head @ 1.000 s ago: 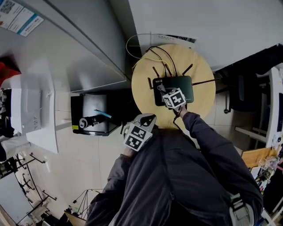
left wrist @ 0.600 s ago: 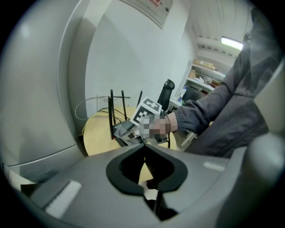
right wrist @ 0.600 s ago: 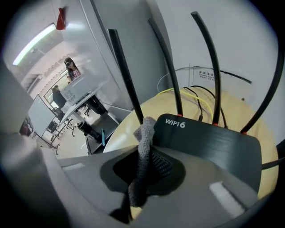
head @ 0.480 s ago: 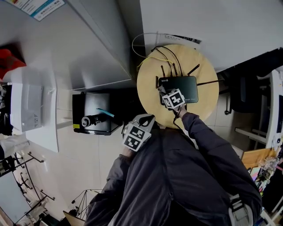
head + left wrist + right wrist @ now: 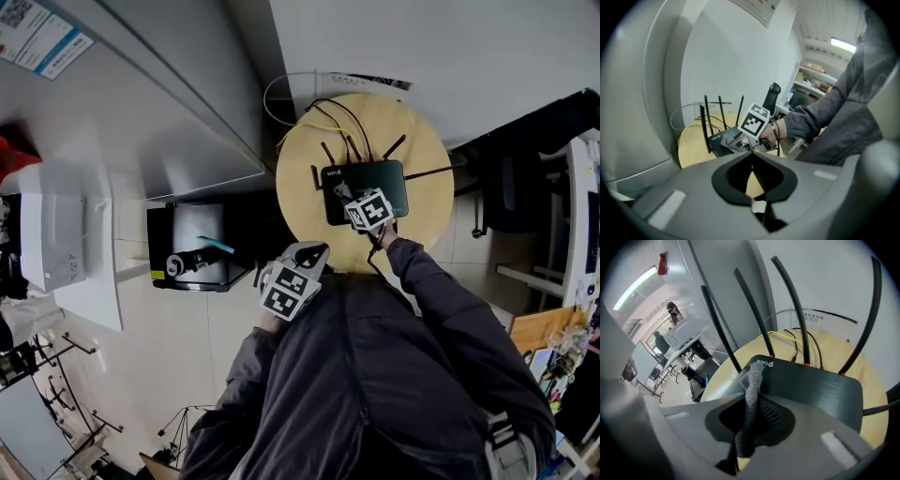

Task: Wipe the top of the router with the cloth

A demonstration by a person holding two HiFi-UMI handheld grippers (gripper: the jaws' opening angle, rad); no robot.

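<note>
A black router (image 5: 366, 189) (image 5: 813, 387) with several upright antennas lies on a round wooden table (image 5: 424, 216). My right gripper (image 5: 349, 199) (image 5: 749, 420) is shut on a grey cloth (image 5: 751, 401), whose free end rests on the router's left part near the "WIFI6" print. In the left gripper view the router (image 5: 718, 139) and the right gripper's marker cube (image 5: 755, 120) show ahead. My left gripper (image 5: 309, 255) (image 5: 753, 180) hangs shut and empty off the table's near edge.
Black and yellow cables (image 5: 323, 117) run from the router's back over the table's far side to the wall. A grey cabinet (image 5: 178, 103) stands left of the table, with a black box (image 5: 192, 246) on the floor beside it. A dark chair (image 5: 520, 187) is at right.
The cloth stays on the router's left part, held the same way. Only the head camera has shifted slightly; neither gripper has clearly moved.
</note>
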